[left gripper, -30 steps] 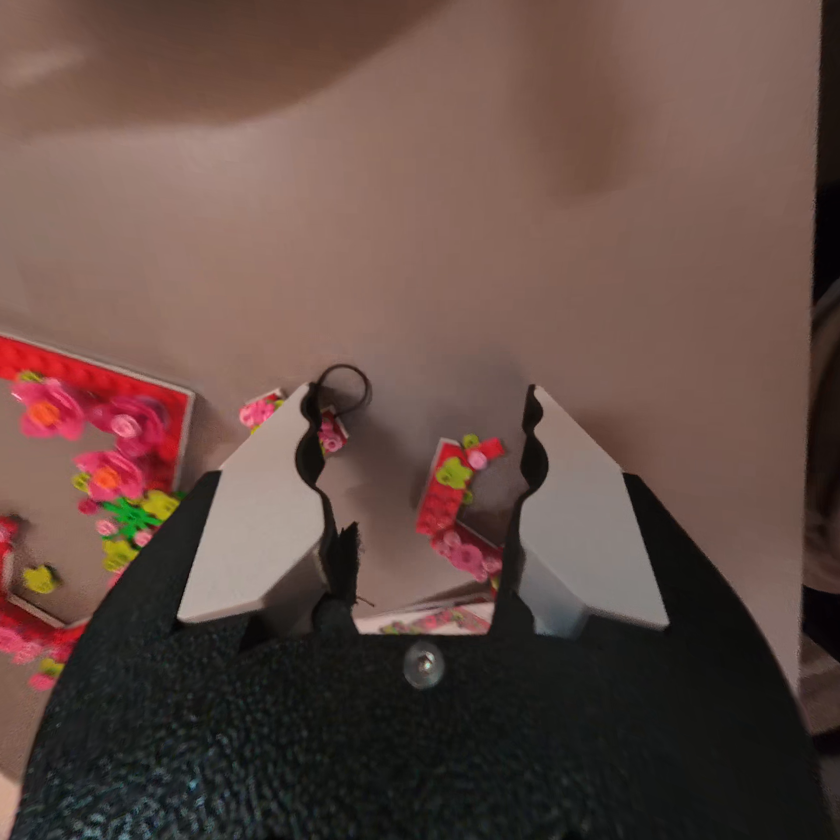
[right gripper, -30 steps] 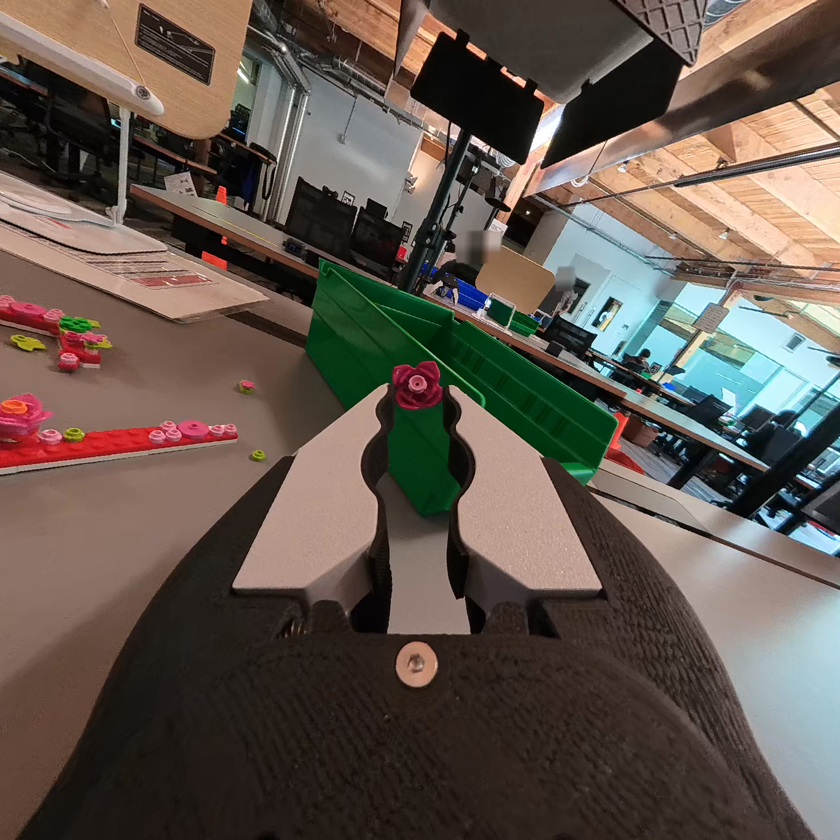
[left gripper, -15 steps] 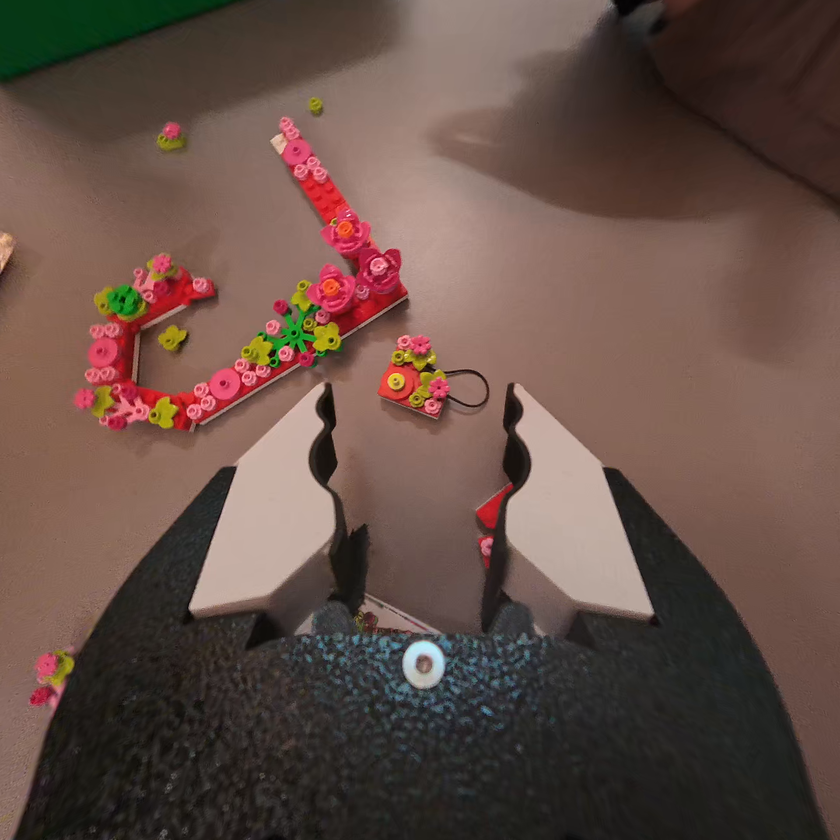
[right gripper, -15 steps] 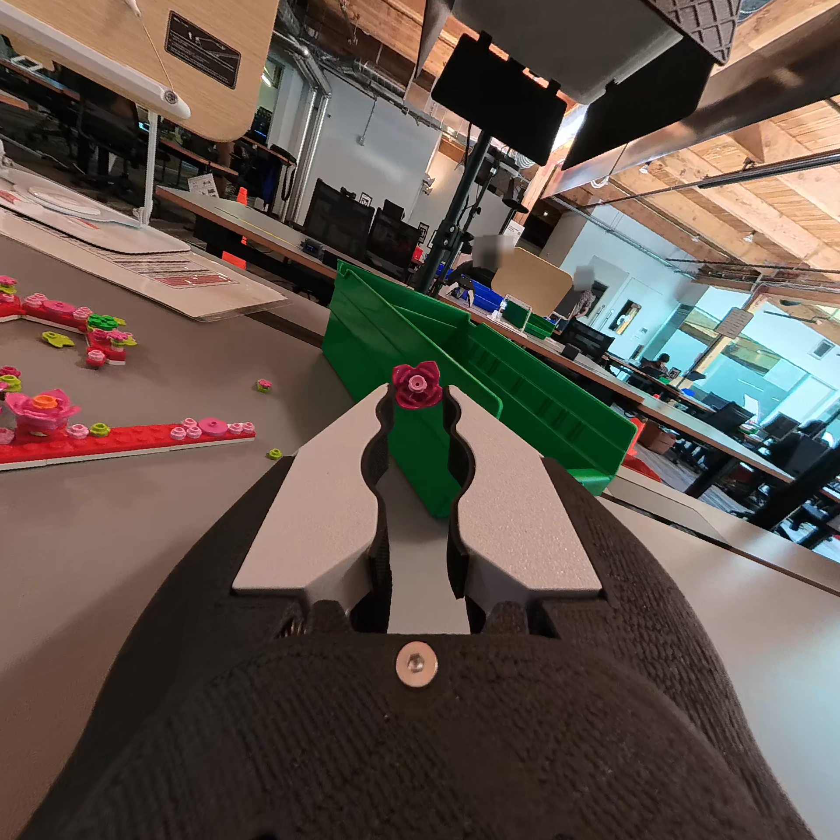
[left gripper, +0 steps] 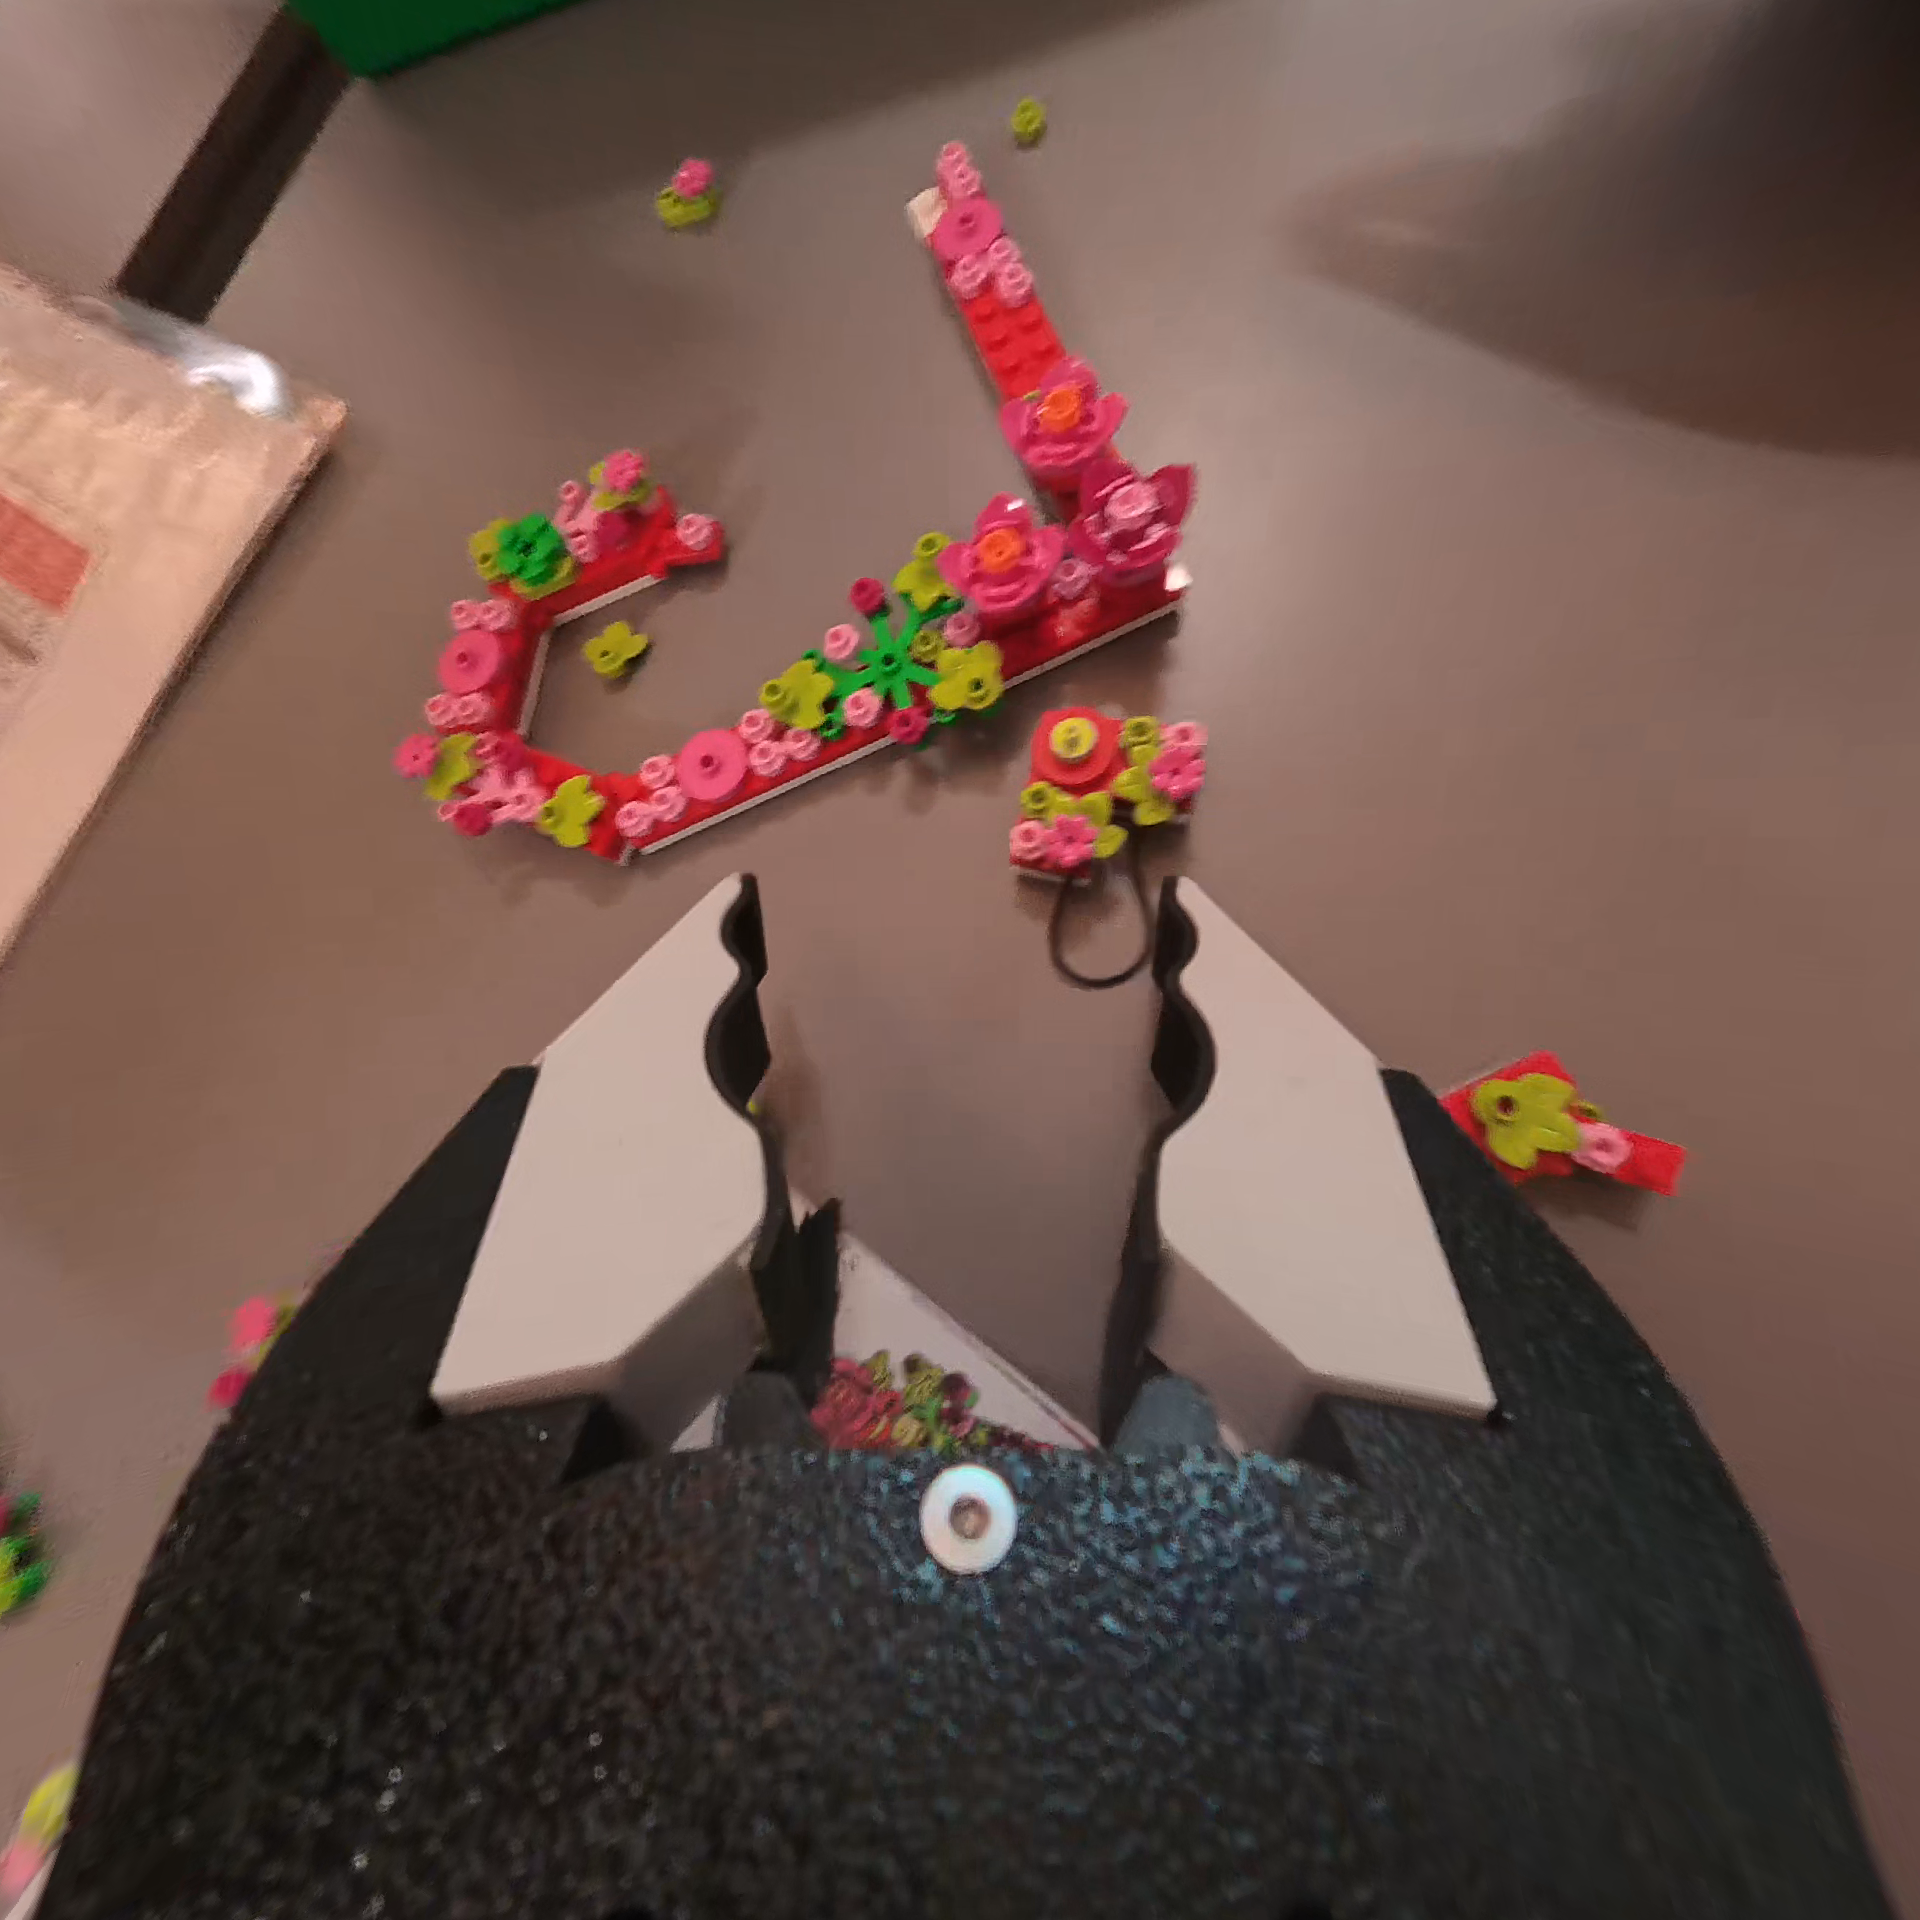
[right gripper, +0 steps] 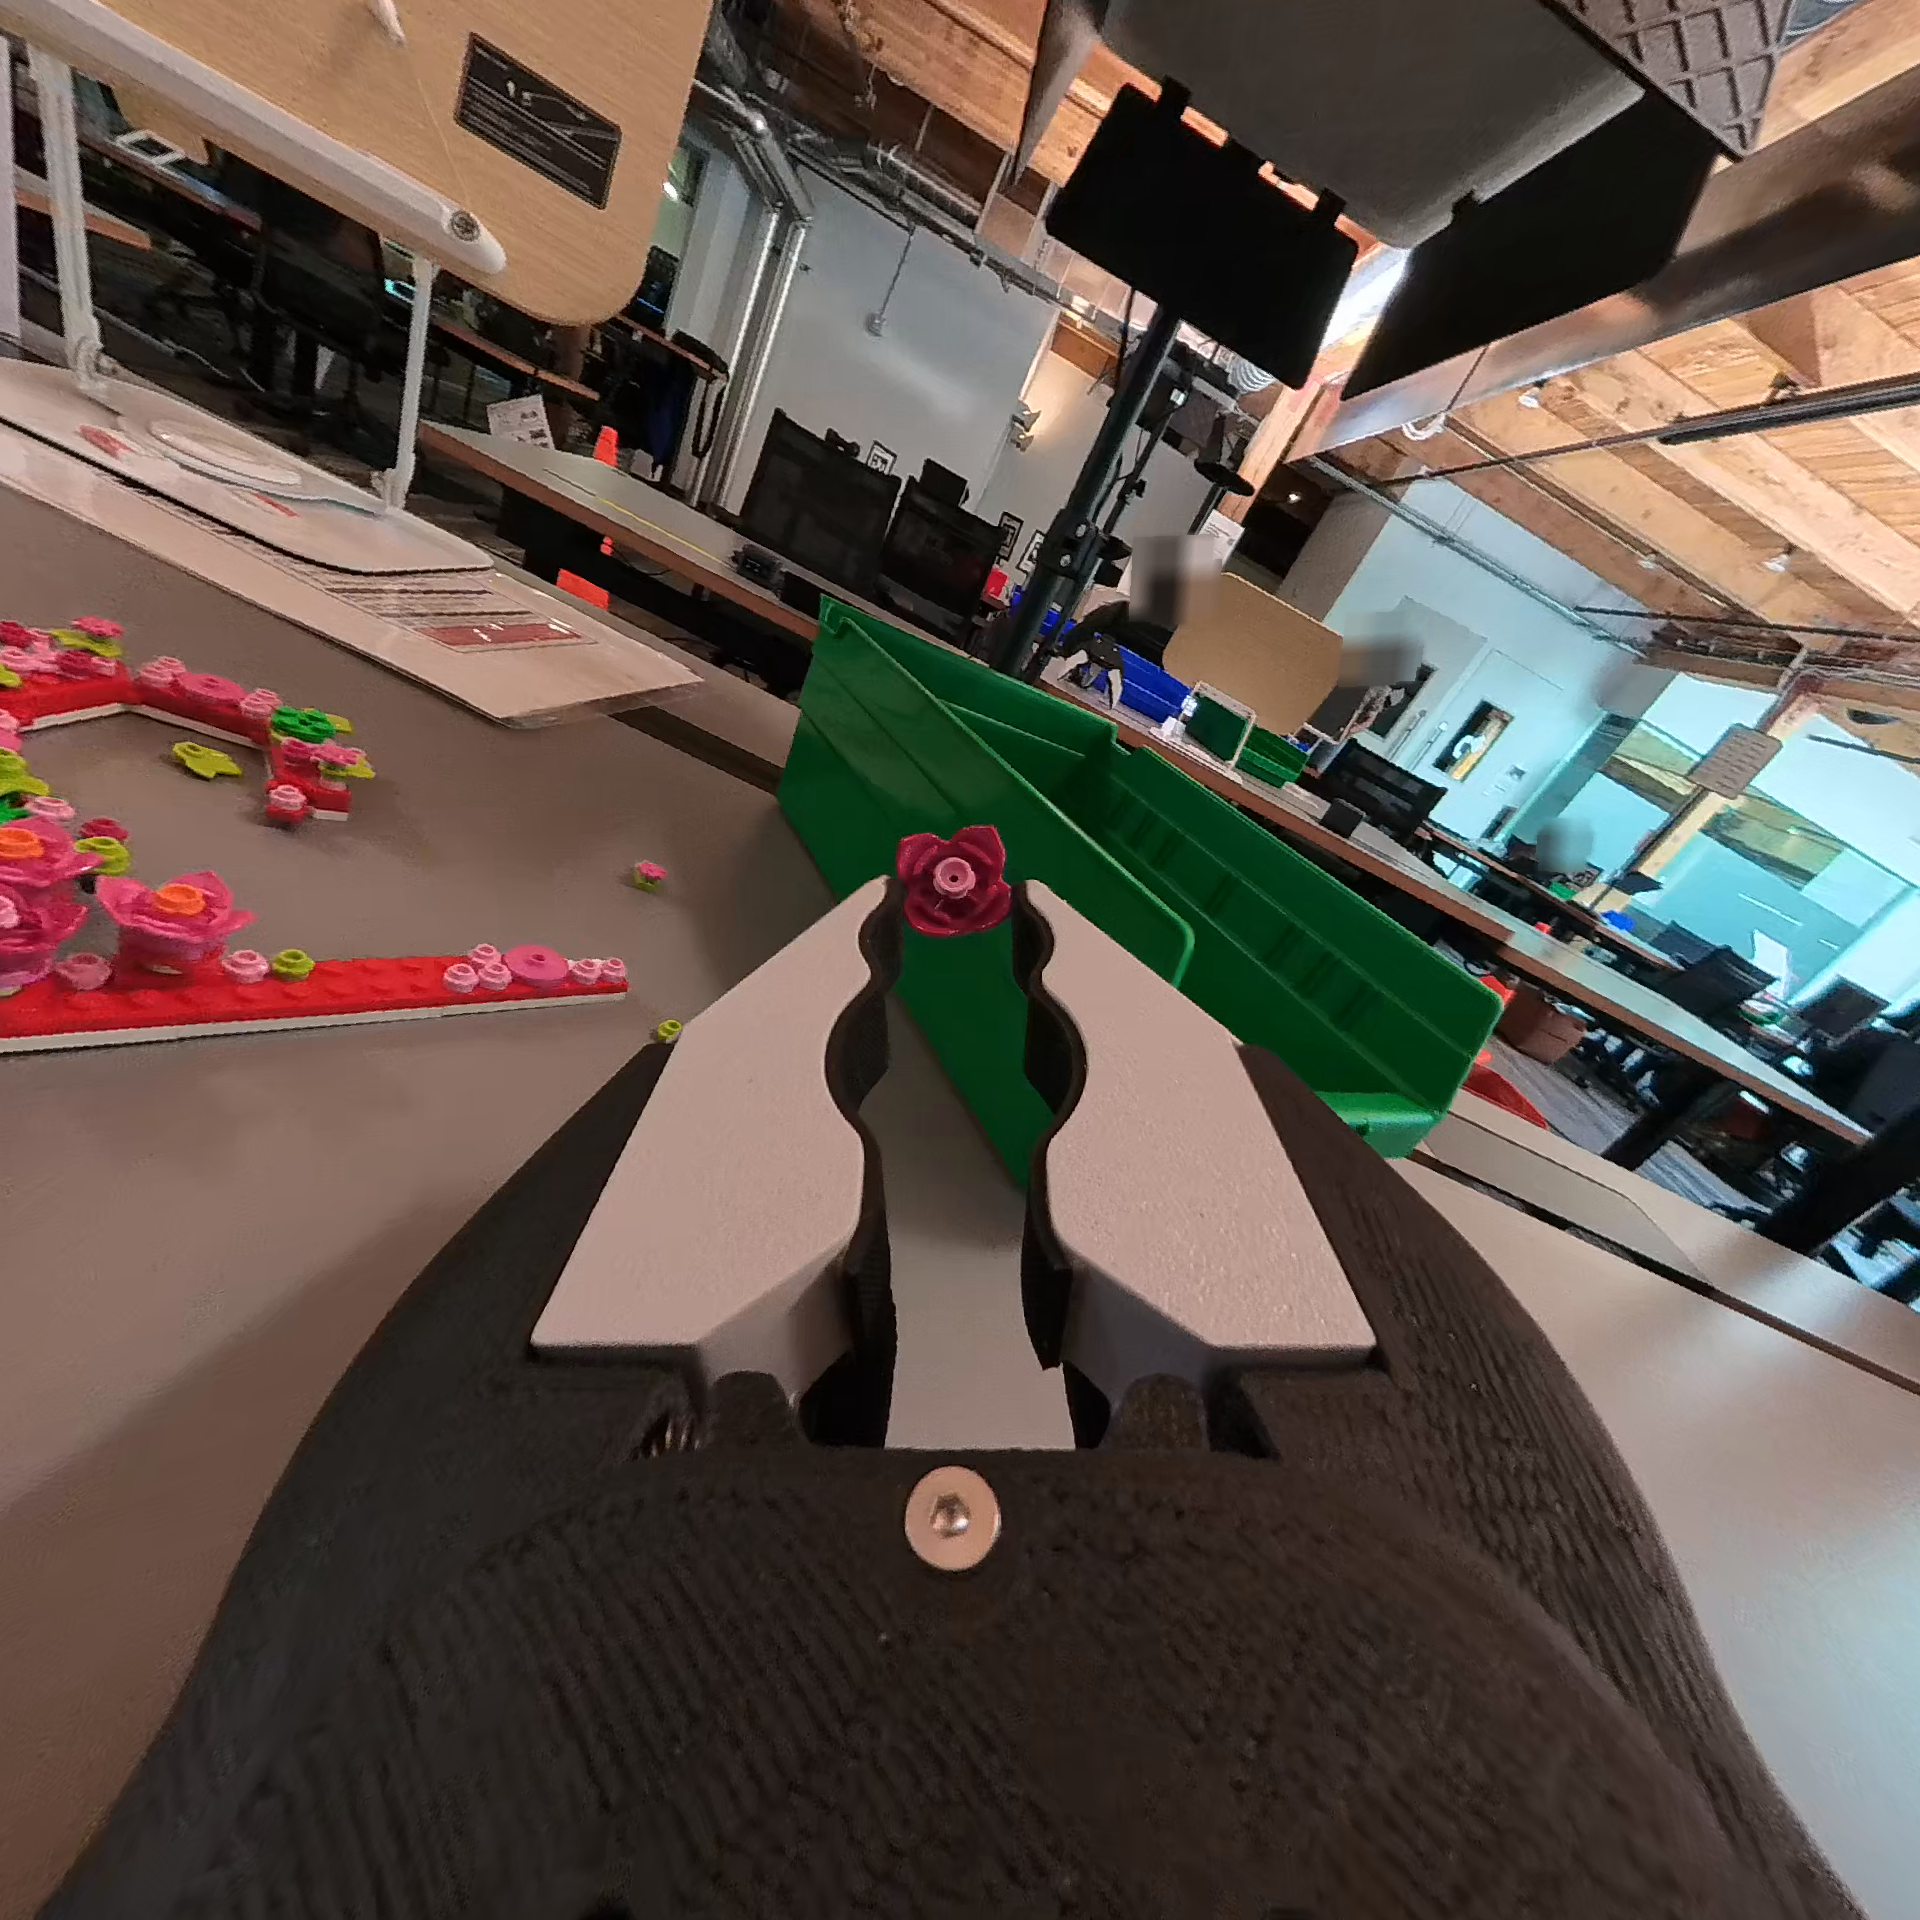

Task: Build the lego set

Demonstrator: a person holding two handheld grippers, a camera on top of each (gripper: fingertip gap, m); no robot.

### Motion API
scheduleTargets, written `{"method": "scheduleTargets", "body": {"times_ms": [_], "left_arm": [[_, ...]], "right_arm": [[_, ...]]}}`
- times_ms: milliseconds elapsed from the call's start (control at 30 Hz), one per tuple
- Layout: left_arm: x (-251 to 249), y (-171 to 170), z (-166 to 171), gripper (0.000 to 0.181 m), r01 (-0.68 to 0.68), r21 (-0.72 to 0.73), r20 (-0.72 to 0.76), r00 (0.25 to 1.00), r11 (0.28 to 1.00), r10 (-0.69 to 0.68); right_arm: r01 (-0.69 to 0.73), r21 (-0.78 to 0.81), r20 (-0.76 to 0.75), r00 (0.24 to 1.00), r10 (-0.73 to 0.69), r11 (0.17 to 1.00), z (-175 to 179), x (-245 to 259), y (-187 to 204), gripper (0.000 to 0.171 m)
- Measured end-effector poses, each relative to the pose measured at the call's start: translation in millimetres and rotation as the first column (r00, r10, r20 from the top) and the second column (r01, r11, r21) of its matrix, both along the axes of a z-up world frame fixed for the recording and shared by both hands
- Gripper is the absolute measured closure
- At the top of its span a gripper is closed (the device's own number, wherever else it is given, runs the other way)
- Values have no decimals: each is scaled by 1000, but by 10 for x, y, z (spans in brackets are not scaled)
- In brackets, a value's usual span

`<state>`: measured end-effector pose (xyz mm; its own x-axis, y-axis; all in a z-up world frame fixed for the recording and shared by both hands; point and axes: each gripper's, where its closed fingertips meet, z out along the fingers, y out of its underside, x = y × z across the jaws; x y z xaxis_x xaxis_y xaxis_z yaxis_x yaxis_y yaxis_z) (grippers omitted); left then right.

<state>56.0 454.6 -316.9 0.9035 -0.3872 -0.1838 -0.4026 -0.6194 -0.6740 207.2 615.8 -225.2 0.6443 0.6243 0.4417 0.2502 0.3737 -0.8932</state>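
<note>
A red lego frame covered with pink flowers and lime leaves lies on the grey table; it also shows in the right wrist view. My left gripper is open and empty, above the table just short of a small red flowered piece with a black loop. Another red piece lies to its right. My right gripper is shut on a dark pink rose piece, held above the table right of the frame.
A green bin lies on its side ahead of the right gripper. A clear plastic sheet with paper lies at the table's far left. Loose small flower pieces are scattered. A printed booklet lies under the left gripper. Across from one pair of fingers to the other is roughly 25 cm.
The left gripper has swung from the bare table to over the frame, then turned left and closer to the small red piece. The right gripper shifted slightly right, still holding the rose.
</note>
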Motion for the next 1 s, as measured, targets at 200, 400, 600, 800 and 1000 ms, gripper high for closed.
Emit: {"method": "scheduleTargets", "body": {"times_ms": [200,400,600,800,1000], "left_arm": [[158,44,-57,128,183,4,66,981,983,-183],[228,88,-129,142,306,-47,156,942,951,-296],[209,120,-134,160,345,-56,188,925,937,-330],[262,-51,-83,161,388,-19,188,907,922,-377],[375,-265,116,161,413,-3,229,887,911,-402]], "right_arm": [[-32,-2,28,999,32,999,-35,-58,-46,153],[-56,-10,40,998,56,998,-55,-85,-82,153],[-275,-52,35,960,277,960,-49,-327,-452,153],[-637,-221,129,731,670,738,-202,-762,-1424,153],[-717,-518,31,529,848,466,-197,-942,-1866,153]]}}
